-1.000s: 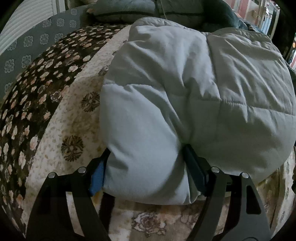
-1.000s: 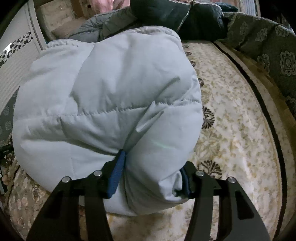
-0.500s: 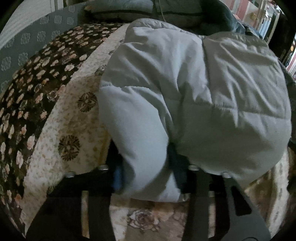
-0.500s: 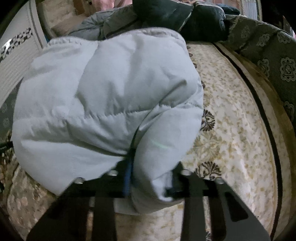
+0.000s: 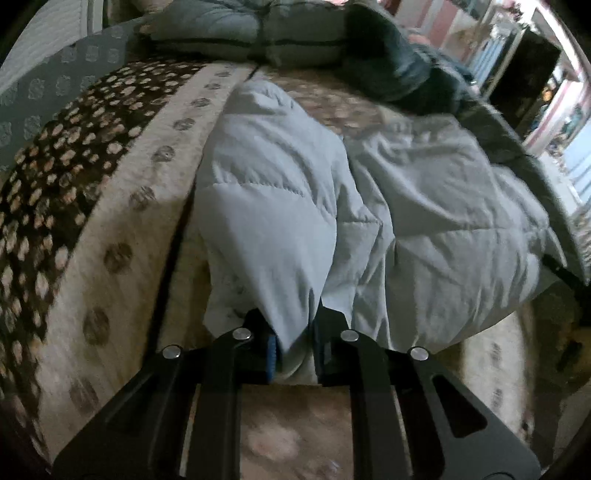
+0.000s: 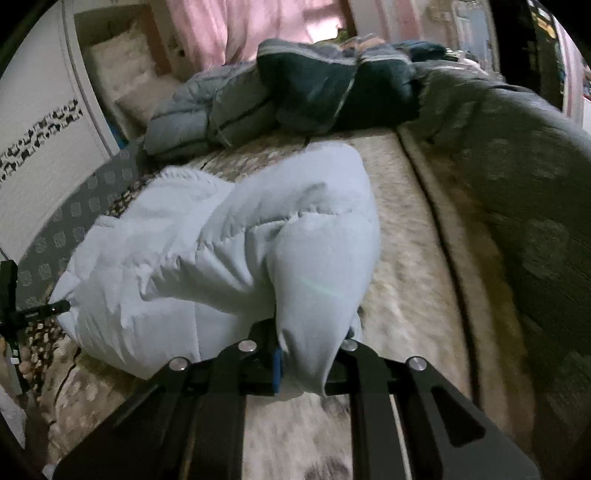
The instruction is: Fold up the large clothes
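Note:
A pale blue-grey quilted puffer jacket (image 5: pixel 424 206) lies bunched on the patterned bed cover (image 5: pixel 122 236). My left gripper (image 5: pixel 293 347) is shut on the jacket's near left corner, with the fabric pinched between its blue-padded fingers. In the right wrist view the same jacket (image 6: pixel 207 236) spreads to the left, and my right gripper (image 6: pixel 306 363) is shut on its near right corner. Both corners are lifted a little above the bed cover (image 6: pixel 406 266).
A grey padded garment (image 5: pixel 243 29) and a dark garment (image 5: pixel 399 66) lie at the far end of the bed. They show again in the right wrist view, grey (image 6: pixel 207 110) and dark (image 6: pixel 332 88). A grey patterned bed edge (image 6: pixel 517 206) runs along the right. A white wall (image 6: pixel 40 147) stands at left.
Both grippers closed tighter on the jacket's corners and pulled back and up. The jacket now looks smaller and farther off, stretched toward me, with more of the bed showing.

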### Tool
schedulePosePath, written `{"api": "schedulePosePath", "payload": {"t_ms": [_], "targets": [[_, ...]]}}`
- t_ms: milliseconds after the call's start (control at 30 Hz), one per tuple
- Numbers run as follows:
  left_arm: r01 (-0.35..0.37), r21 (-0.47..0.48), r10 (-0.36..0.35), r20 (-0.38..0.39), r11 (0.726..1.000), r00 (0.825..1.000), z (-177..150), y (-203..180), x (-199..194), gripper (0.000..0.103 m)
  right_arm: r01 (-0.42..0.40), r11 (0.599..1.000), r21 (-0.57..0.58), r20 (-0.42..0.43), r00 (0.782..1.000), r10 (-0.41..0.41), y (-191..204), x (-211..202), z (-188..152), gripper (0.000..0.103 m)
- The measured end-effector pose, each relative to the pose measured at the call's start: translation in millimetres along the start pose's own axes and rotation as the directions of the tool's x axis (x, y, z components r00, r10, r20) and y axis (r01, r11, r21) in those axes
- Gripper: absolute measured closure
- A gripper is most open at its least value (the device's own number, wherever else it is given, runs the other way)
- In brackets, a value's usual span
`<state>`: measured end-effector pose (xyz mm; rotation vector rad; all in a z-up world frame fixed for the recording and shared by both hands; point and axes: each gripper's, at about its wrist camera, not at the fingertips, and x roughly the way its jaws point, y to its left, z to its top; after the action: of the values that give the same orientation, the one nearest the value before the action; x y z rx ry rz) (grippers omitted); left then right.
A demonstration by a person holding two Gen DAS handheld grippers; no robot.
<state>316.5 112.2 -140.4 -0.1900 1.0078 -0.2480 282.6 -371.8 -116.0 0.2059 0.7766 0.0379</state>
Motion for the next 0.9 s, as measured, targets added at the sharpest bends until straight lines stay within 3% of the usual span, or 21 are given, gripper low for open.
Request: {"api": "schedulePosePath", "payload": {"t_ms": [133, 200, 333, 400, 467, 533, 567, 700, 800, 900], "targets": [[0.029, -0.001, -0.029, 0.006, 1.000, 1.000, -33.1, -6.3, -23.2, 0.087, -0.002, 1.000, -0.007, -0.023, 1.000, 0.002, -14.8, -58.3, -36.3, 0.090], [0.007, 0.002, -0.007, -0.042, 1.000, 0.999, -45.3, 0.8, -7.2, 0.083, 0.016, 1.000, -0.013, -0.079, 0.997, -0.017, -22.3, -48.9, -52.0, 0.089], [-0.005, -0.005, 0.005, -0.097, 1.000, 0.995, -51.5, 10.0, 25.5, 0.073, 0.100, 0.994, -0.037, -0.207, 0.973, -0.106, -26.6, 8.7, -82.5, 0.084], [-0.038, 0.008, 0.039, -0.083, 0.999, 0.996, -46.4, 3.3, 32.7, 0.063, 0.103, 0.994, -0.021, -0.203, 0.973, -0.105, -27.2, 18.7, -84.7, 0.077], [-0.118, 0.042, 0.120, -0.044, 0.992, 0.992, -46.0, -4.8, 28.7, 0.031, 0.113, 0.994, -0.003, -0.204, 0.973, -0.111, -27.1, 19.3, -82.5, 0.064], [-0.154, 0.068, 0.154, -0.005, 0.986, 0.988, -45.7, -7.5, 23.5, 0.016, 0.138, 0.990, 0.002, -0.227, 0.965, -0.133, -25.3, 17.5, -79.7, 0.055], [-0.151, 0.071, 0.151, 0.006, 0.986, 0.989, -43.5, -9.9, 20.8, 0.016, 0.154, 0.988, -0.010, -0.234, 0.960, -0.152, -24.5, 14.3, -77.3, 0.048], [-0.138, 0.056, 0.136, 0.041, 0.989, 0.990, -47.4, -12.2, -5.5, 0.011, 0.195, 0.980, 0.033, -0.169, 0.968, -0.186, -31.6, -15.8, -74.2, 0.031], [-0.148, 0.052, 0.144, 0.071, 0.988, 0.987, -52.4, -18.6, -31.0, 0.010, 0.200, 0.974, 0.103, -0.072, 0.978, -0.193, -38.0, -50.6, -67.5, 0.030], [-0.152, 0.025, 0.149, 0.100, 0.988, 0.984, -54.4, -35.9, -64.9, 0.010, 0.175, 0.979, 0.101, 0.028, 0.984, -0.178, -25.8, -82.5, -53.2, 0.030]]}}
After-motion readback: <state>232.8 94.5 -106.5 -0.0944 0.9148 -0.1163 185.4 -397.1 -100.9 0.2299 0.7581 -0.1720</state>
